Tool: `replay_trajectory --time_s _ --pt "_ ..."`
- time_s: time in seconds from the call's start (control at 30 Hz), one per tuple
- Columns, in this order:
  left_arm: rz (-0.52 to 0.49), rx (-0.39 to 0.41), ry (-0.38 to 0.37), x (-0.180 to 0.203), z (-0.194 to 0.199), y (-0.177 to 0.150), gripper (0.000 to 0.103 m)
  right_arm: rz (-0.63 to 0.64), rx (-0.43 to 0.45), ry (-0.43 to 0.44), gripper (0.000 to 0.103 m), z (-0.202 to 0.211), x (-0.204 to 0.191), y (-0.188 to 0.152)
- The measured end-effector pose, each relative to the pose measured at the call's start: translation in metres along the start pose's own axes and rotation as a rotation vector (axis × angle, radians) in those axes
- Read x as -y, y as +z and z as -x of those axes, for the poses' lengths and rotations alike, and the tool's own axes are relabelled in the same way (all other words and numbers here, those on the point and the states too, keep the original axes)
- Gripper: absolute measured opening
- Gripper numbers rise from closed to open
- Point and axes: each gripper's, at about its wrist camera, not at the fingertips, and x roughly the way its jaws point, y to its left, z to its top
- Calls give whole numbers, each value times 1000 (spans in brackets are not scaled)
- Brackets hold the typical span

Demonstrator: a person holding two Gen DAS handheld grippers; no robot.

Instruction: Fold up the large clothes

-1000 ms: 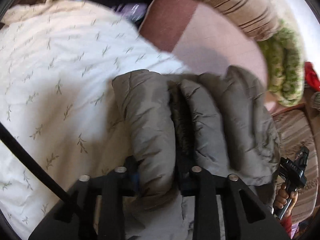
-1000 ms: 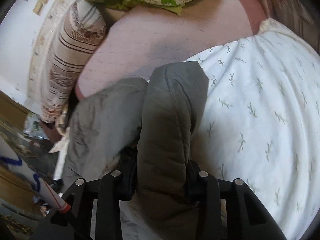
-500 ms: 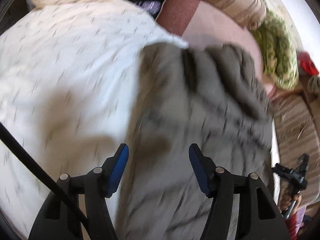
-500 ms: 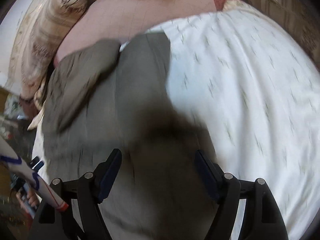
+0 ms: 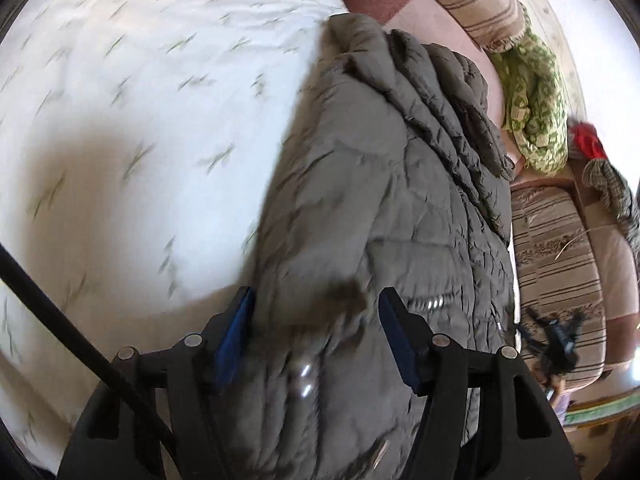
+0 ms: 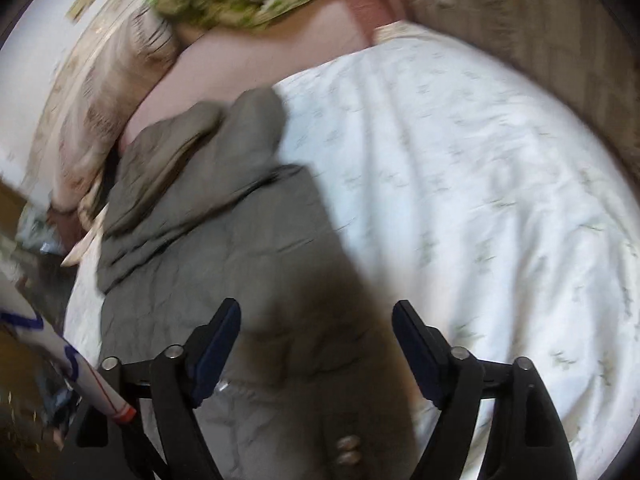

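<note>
Both views are motion-blurred and fisheye-bent at the dark rims. Strong daylight is thrown on the white sheet (image 5: 132, 128); soft shadows are cast ahead of the jaws across the jacket (image 6: 248, 280).

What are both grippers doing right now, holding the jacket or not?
Left gripper: open, holding nothing, above the grey jacket.
Right gripper: open, holding nothing, above the same jacket.
</note>
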Motion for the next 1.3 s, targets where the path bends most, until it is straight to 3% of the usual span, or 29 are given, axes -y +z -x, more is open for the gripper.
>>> replay_trajectory --time_s 0.07,0.1,0.13,0.33,0.47,0.53,0.67,0.77,0.87,0.93,1.0,1.1,1.3 --pt "14 -14 -32 -3 4 -7 62 -34 -101 48 79 -17 9 -6" --pt "13 -20 -37 -2 6 -9 62 -38 -136 91 66 -21 10 -12" --pt "8 -25 -39 -3 8 -11 62 -30 -159 123 60 -22 7 -19" --pt "29 -46 -72 -6 8 -9 62 73 -177 193 60 -2 -1 -50" --pt "83 -37 -102 -12 5 -5 62 -5 -158 228 60 7 20 -61" --pt "59 -36 -92 -5 5 -9 63 -72 -147 221 60 6 34 -65" --pt "-42 -44 -33 13 9 -31 63 -208 -183 370 60 5 57 -80" --pt "-60 -51 -27 17 12 -52 63 -210 -179 443 60 13 59 -98" --pt "-61 -71 -58 17 10 -68 62 -194 -191 434 60 16 58 -114" --pt "-97 -46 -37 21 10 -75 62 -170 -193 397 50 18 56 -121" --pt "-125 -23 -16 26 9 -79 63 -151 -179 380 48 22 51 -124" --pt "-141 -4 -24 29 6 -81 78 -158 -159 374 47 27 49 -125" --pt "-240 17 75 48 -2 -89 84 -215 -153 373 48 12 51 -127"
